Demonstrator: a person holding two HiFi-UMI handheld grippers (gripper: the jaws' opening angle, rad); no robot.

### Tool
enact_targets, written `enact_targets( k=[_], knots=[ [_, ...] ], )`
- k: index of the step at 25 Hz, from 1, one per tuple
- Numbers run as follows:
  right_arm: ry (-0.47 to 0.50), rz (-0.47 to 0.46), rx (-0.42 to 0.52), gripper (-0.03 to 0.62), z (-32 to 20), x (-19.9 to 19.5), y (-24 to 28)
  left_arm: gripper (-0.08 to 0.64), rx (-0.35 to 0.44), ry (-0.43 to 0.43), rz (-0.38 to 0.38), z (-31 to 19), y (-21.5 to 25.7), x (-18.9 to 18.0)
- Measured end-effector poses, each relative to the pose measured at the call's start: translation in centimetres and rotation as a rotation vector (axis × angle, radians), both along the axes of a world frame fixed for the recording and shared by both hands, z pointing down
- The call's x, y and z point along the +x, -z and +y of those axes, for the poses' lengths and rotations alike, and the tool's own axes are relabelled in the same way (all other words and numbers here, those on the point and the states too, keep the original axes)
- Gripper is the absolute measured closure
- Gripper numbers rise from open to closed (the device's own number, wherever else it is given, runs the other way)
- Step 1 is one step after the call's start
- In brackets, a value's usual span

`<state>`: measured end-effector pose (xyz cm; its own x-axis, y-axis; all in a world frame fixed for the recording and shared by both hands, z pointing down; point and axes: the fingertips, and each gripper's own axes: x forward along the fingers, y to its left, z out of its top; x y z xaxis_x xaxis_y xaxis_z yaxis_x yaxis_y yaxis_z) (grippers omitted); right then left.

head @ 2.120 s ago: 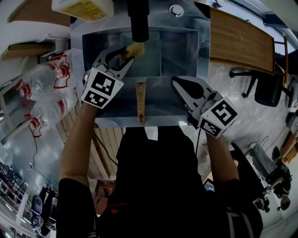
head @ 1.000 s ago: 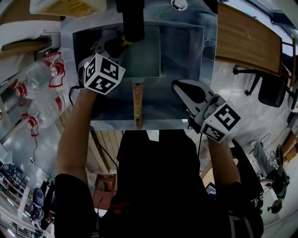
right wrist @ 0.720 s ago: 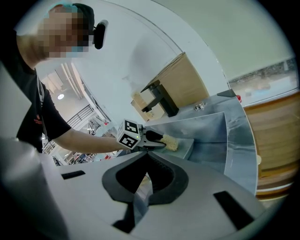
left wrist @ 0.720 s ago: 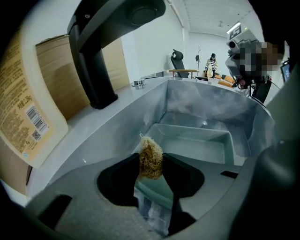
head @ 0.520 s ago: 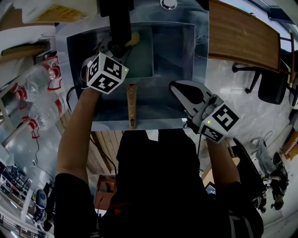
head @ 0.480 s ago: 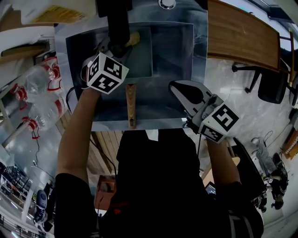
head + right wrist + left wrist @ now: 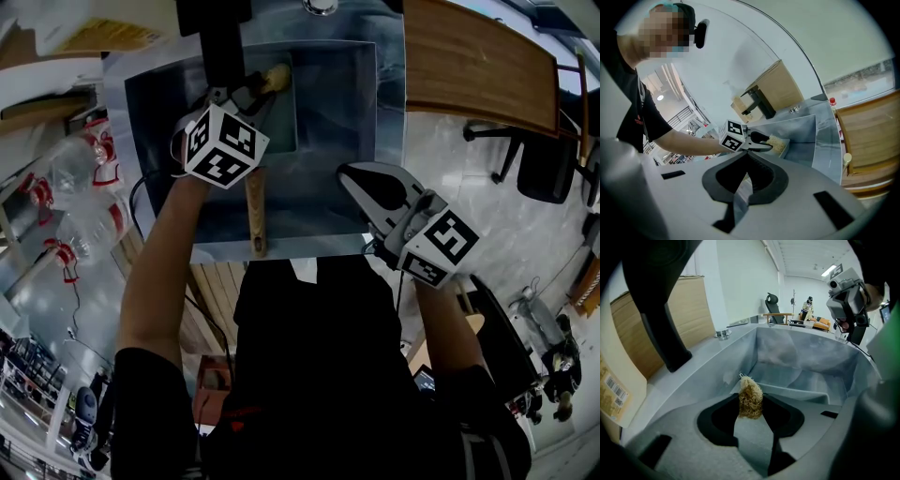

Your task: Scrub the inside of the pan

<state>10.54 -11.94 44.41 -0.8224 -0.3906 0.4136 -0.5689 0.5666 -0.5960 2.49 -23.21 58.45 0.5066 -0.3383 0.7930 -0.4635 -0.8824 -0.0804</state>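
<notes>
Left gripper (image 7: 266,86): jaws pinching the fibrous scrubber (image 7: 750,398); likely soft, light, compressible.
Pan (image 7: 284,120): far left in sink (image 7: 342,141); likely rigid; grasp at wooden handle (image 7: 253,211).
Right gripper (image 7: 358,180): jaws pressed together, empty.

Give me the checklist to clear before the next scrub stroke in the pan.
1. Grip: left gripper shut on scrubber: ok.
2. Position: scrubber at the far edge of the pan: ok.
3. Contact: scrubber pressed onto the pan floor: cannot tell.
4. Hold: wooden handle steadied: not ok; right gripper is shut, empty and apart from it.
5. Seat: pan inside the sink: ok.
</notes>
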Motion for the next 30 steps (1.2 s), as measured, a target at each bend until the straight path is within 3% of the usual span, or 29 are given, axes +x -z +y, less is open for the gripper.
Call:
enact_targets(
  k=[15,30],
  knots=[
    [0.093,-0.025,0.015,0.588,0.8,-5.3,0.6,0.402,0.008,0.118,-0.058,2.4,1.4,-9.3],
    [0.079,-0.008,0.009,0.588,1.8,-5.1,0.2,0.4,-0.004,0.094,-0.044,3.9,0.6,-8.4]
  ],
)
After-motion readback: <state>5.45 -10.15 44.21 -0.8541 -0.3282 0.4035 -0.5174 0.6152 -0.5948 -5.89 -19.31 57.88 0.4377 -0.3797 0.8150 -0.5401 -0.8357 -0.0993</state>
